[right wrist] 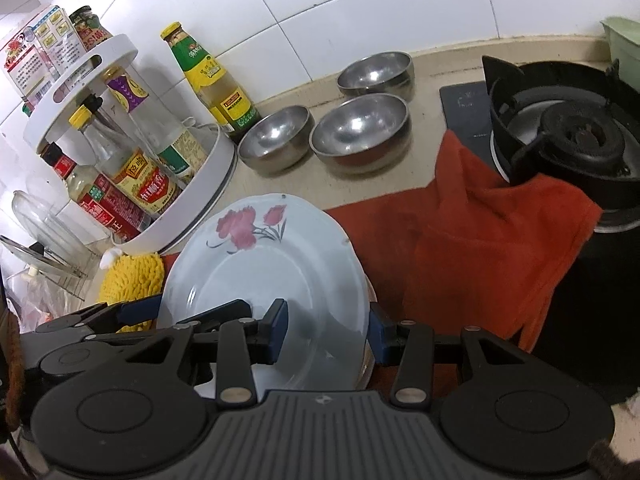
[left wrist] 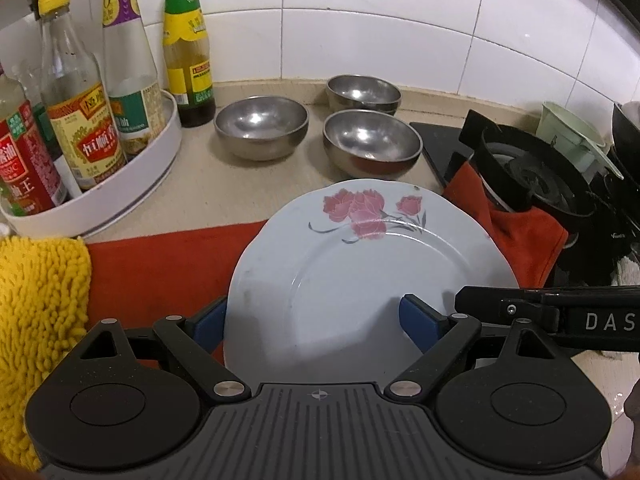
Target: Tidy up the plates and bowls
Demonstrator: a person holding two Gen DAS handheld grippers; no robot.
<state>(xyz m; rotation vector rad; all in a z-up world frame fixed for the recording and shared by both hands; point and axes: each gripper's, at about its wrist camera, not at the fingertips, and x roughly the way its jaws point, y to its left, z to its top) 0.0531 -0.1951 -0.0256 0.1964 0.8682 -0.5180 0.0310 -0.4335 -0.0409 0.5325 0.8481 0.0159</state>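
I am at the plate (left wrist: pixel 360 264) step: a pale plate with pink flowers on its far rim sits over the red cloth (left wrist: pixel 160 272) at the near edge of the counter, and both my grippers are on it. My left gripper (left wrist: pixel 316 320) has its jaws spread across the plate's near left rim, one blue pad beyond the left edge and the other over the plate's face; they look open, straddling the rim rather than pinching it. My right gripper (right wrist: pixel 328 328) does the same on the right rim, one pad on the face and one outside the edge, and I cannot tell whether it has any real bite yet. In the right view there seems to be something more under the plate's right edge, perhaps another plate, but that is unclear. Three steel bowls (left wrist: pixel 372 144) stand untouched farther back, near the wall, with the bottle rack (left wrist: pixel 132 184) to the left and the stove burner (right wrist: pixel 576 140) to the right. I judge the bowls are still to be gathered. Next I need to close on the rim firmly and lift the plate level, since glazed ware could slip from the pads.
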